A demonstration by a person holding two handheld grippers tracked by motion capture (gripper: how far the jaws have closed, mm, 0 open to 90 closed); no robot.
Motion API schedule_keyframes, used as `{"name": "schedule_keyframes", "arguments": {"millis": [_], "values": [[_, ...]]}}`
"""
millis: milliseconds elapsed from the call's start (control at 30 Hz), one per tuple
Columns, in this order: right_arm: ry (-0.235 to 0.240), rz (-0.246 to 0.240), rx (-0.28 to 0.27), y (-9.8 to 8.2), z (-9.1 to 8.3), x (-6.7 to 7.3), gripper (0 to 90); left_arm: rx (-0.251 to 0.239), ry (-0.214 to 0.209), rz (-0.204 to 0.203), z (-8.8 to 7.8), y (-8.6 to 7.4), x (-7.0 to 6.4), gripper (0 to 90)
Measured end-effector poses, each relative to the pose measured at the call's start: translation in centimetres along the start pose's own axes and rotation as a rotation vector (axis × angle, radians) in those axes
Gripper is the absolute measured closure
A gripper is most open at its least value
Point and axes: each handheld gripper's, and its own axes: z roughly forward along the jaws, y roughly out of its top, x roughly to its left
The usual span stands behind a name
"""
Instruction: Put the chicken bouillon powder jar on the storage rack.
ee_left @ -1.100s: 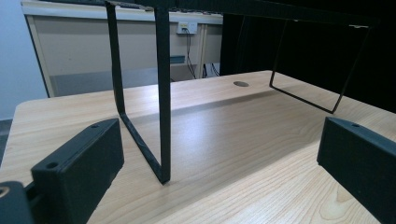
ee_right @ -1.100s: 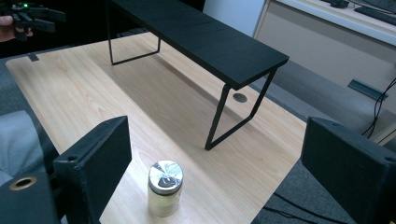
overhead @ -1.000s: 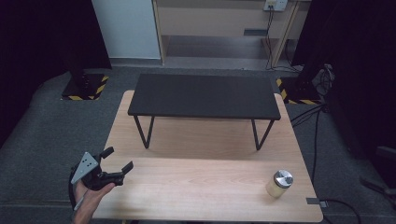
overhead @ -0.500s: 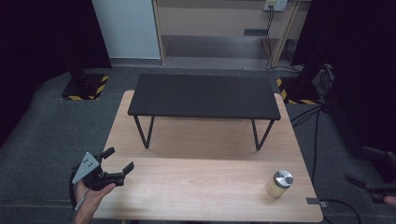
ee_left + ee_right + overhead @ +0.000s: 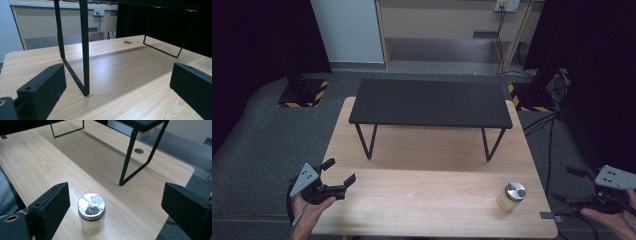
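Right tongs (image 5: 117,207) agape, lidded jar (image 5: 91,217) upright, contents unclear

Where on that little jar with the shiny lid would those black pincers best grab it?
Probably the jar is best gripped around its round glass body, just under the metal lid, from the table's right edge. It stands upright and apart, and the right gripper already faces it, jaws wide open.

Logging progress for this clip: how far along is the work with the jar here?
Nothing looks done: the jar with the metal lid stands upright on the wooden table, untouched. In hand: the right claw is open and aimed at the jar from beyond the table's edge. Grasping and moving it remain. The left claw is open and empty.
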Motion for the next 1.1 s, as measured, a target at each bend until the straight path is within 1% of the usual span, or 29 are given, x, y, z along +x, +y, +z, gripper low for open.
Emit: {"name": "schedule_keyframes", "arguments": {"millis": [33, 67, 100, 200, 233, 267, 367, 400, 567, 600, 633, 667, 800, 867, 900, 967, 1000, 1033, 1100], "values": [[0.008, 0.008, 0.003, -0.3, 0.5, -0.1, 8.6, 0.0, 0.001, 0.0, 0.0, 0.0, 0.0, 0.0], [0.022, 0.016, 0.004, -0.8, 1.4, -0.2, 8.6, 0.0, 0.001, 0.0, 0.0, 0.0, 0.0, 0.0], [0.022, 0.016, 0.004, -0.8, 1.4, -0.2, 8.6, 0.0, 0.001, 0.0, 0.0, 0.0, 0.0, 0.0], [0.037, 0.017, 0.014, -1.7, 3.1, -0.3, 8.7, 0.003, 0.003, -0.003, 0.0, 0.0, 0.0, 0.0], [0.045, 0.02, 0.017, -2.1, 3.9, -0.3, 8.7, 0.007, 0.002, -0.001, 0.0, 0.0, 0.0, 0.0], [0.045, 0.02, 0.017, -2.1, 3.9, -0.3, 8.7, 0.007, 0.002, -0.001, 0.0, 0.0, 0.0, 0.0], [0.064, 0.019, 0.036, -3.0, 5.7, -0.2, 8.7, 0.011, 0.002, -0.003, 0.1, -0.1, 0.0, 0.0], [0.064, 0.019, 0.036, -3.0, 5.7, -0.2, 8.7, 0.011, 0.002, -0.003, 0.1, -0.1, 0.0, 0.0], [0.093, 0.025, 0.062, -4.0, 8.1, -0.3, 9.1, 0.015, 0.003, -0.003, 0.1, -0.1, 0.1, 0.0], [0.098, 0.03, 0.064, -4.2, 8.5, -0.4, 9.1, 0.016, 0.005, -0.003, 0.1, -0.1, 0.0, 0.0], [0.098, 0.03, 0.064, -4.2, 8.5, -0.4, 9.1, 0.016, 0.005, -0.003, 0.1, -0.1, 0.0, 0.0], [0.106, 0.029, 0.072, -4.4, 9.2, -0.4, 9.1, 0.016, 0.005, -0.005, 0.1, -0.1, 0.1, 0.0], [0.119, 0.033, 0.069, -4.9, 10.3, -0.4, 9.9, 0.018, 0.006, -0.008, 0.1, -0.1, 0.1, 0.0], [0.13, 0.031, 0.075, -5.2, 10.9, -0.4, 12.0, 0.018, 0.006, -0.009, 0.1, -0.2, 0.1, 0.0], [0.137, 0.027, 0.079, -5.3, 11.2, -0.5, 15.1, 0.018, 0.006, -0.008, 0.1, -0.1, 0.1, 0.0], [0.153, 0.003, 0.081, -5.6, 11.6, -0.6, 25.4, 0.019, 0.006, -0.008, 0.1, -0.1, 0.1, 0.0], [0.168, -0.002, 0.077, -5.8, 11.7, -0.8, 32.7, 0.02, 0.007, -0.007, 0.1, -0.1, 0.1, 0.0], [0.177, -0.013, 0.071, -5.9, 11.8, -0.9, 33.7, 0.021, 0.007, -0.007, 0.1, -0.1, 0.1, 0.0], [0.173, -0.027, 0.054, -6.2, 11.7, -0.7, 34.4, 0.019, 0.007, -0.007, 0.1, -0.1, 0.1, 0.0]]}}
